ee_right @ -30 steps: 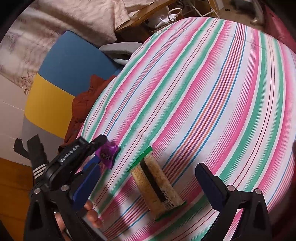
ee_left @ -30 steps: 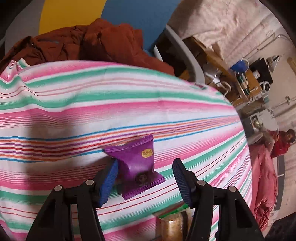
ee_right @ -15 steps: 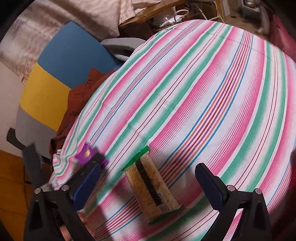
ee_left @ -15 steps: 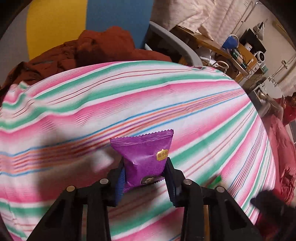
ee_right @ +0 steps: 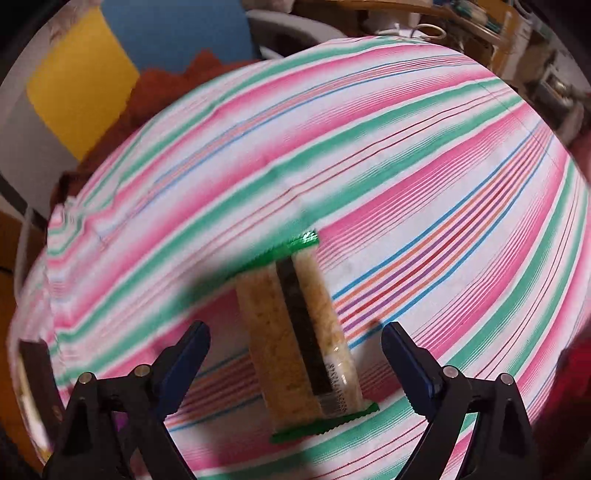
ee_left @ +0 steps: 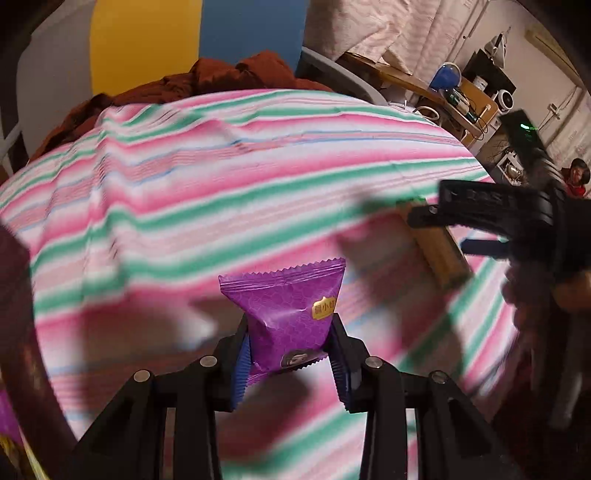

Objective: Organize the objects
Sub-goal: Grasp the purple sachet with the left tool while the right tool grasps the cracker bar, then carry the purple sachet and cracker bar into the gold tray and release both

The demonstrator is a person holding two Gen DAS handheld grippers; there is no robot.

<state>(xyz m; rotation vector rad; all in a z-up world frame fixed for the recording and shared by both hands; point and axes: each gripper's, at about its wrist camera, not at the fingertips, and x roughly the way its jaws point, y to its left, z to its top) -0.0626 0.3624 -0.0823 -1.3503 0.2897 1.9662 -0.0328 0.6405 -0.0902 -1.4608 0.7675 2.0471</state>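
My left gripper is shut on a purple snack packet, held above the striped tablecloth. A long cracker packet with green sealed ends lies on the cloth, and my right gripper stands open with a finger on either side of it. In the left wrist view the same cracker packet shows at right, partly hidden by the right gripper and the person's hand.
A rust-brown garment is heaped at the cloth's far edge, before a blue and yellow panel. A grey chair and a cluttered wooden desk stand beyond. A dark curved rim fills the lower left.
The left gripper shut on the purple packet and lifted it off the cloth. The right gripper moved in over the cracker packet, which now lies between its open fingers.
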